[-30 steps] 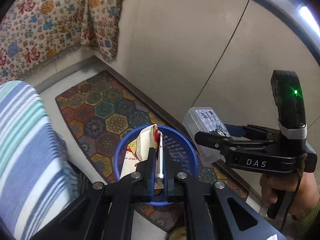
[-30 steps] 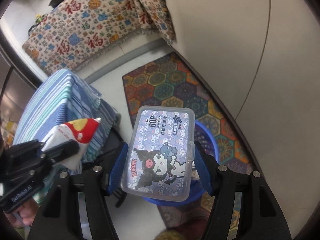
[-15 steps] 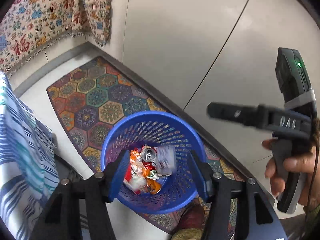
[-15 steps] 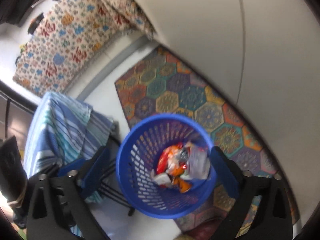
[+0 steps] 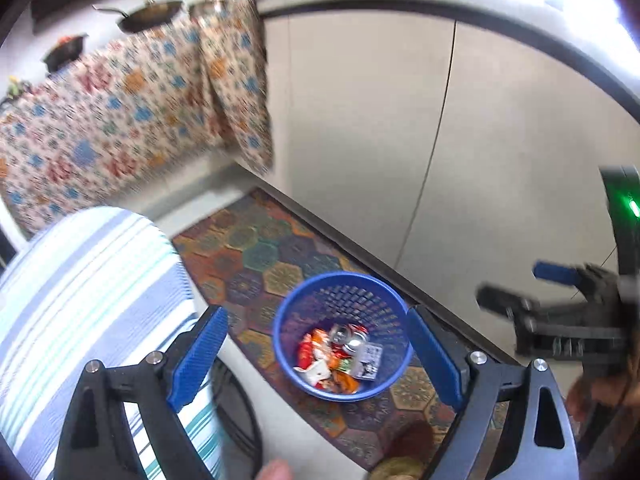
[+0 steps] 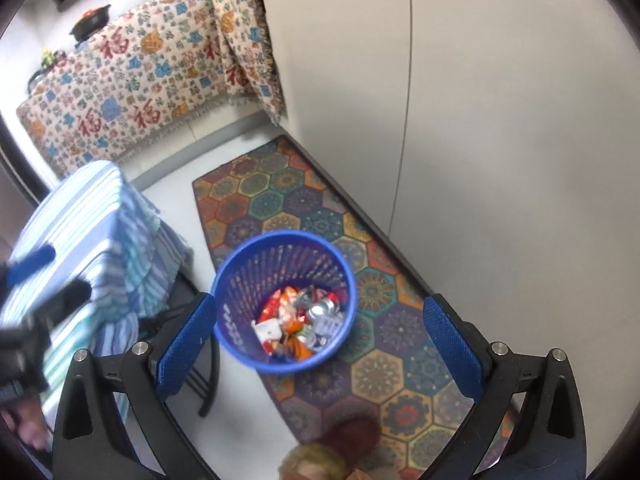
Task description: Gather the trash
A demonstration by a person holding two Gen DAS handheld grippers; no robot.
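Note:
A blue perforated trash basket (image 5: 384, 292) (image 6: 240, 280) stands on a patterned rug, with wrappers, a crushed can and the clear plastic box (image 5: 370, 360) lying inside among the trash (image 6: 300, 320). My left gripper (image 5: 316, 354) is wide open and empty, high above the basket. My right gripper (image 6: 316, 342) is also wide open and empty above it. The right gripper shows at the right edge of the left wrist view (image 5: 560, 312); the left one shows blurred at the left edge of the right wrist view (image 6: 36, 280).
A hexagon-patterned rug (image 6: 288, 200) lies along a beige cabinet wall (image 6: 480, 120). A striped cloth covers a table (image 6: 88, 232) at the left, on dark metal legs. A floral cloth (image 6: 128, 80) hangs at the back, with pans above.
Both grippers opened and dropped their loads, a wrapper from the left and the plastic box from the right, into the basket. Both have since lifted higher above it.

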